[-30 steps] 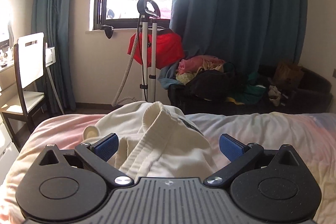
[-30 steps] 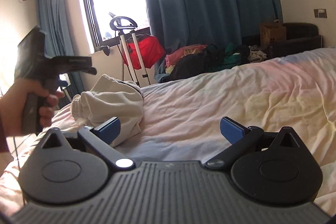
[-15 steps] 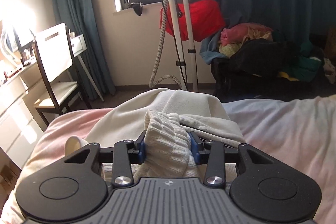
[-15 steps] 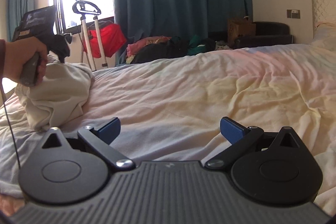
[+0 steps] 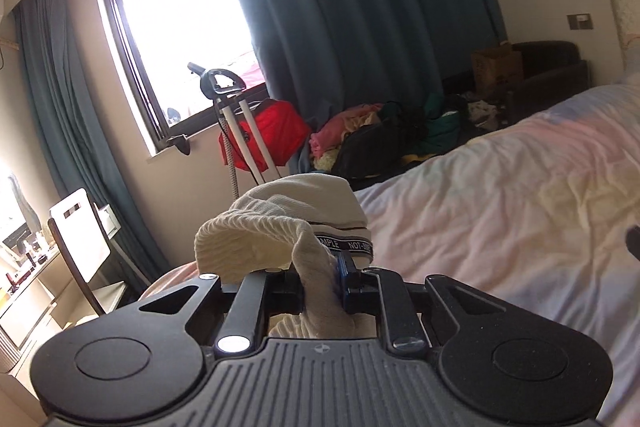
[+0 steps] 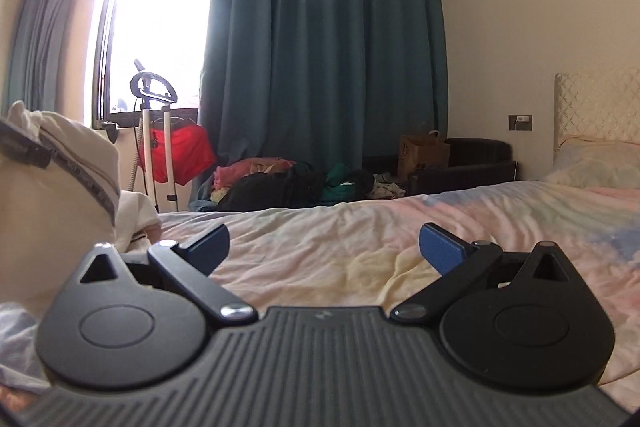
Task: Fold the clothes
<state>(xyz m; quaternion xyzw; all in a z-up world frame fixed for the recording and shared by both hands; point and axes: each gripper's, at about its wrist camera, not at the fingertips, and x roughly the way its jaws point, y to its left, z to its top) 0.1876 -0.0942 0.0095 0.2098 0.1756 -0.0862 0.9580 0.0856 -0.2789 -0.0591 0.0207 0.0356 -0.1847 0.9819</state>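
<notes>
**A:** Left wrist view first. What have you got?

**B:** My left gripper [image 5: 320, 277] is closing, and its pads are already pinching a ribbed fold of the cream garment [image 5: 280, 227]. The cloth bunches up over my fingers, and a black band with white lettering [image 5: 348, 245] shows on it just past the blue pad [image 5: 341, 269].

**A:** Room to move?

**B:** Plenty to my right: the bed sheet [image 5: 500, 211] runs wide and bare toward the headboard end. To the left the bed edge drops away, with a chair [image 5: 82, 231] close beside it and a desk behind that.

**A:** Anything holding stuff?

**B:** A dark sofa [image 5: 552, 67] against the far wall holds a cardboard box [image 5: 496, 69] and a pile of clothes [image 5: 360, 139]. A garment steamer stand [image 5: 236, 115] stands under the window, with a red bag [image 5: 276, 131] behind it.

**A:** Right wrist view?

**B:** My right gripper [image 6: 324, 247] is spread wide with nothing between the fingers, low over the sheet [image 6: 360, 227]. The cream garment [image 6: 52, 195] looms at my left, lifted, crowding that side. Straight ahead the bed is free up to its far edge, with a pillow [image 6: 596, 163] at the right. Beyond are the steamer stand [image 6: 154, 131], clothes pile [image 6: 280, 179] and a paper bag [image 6: 422, 151] on the sofa.
</notes>
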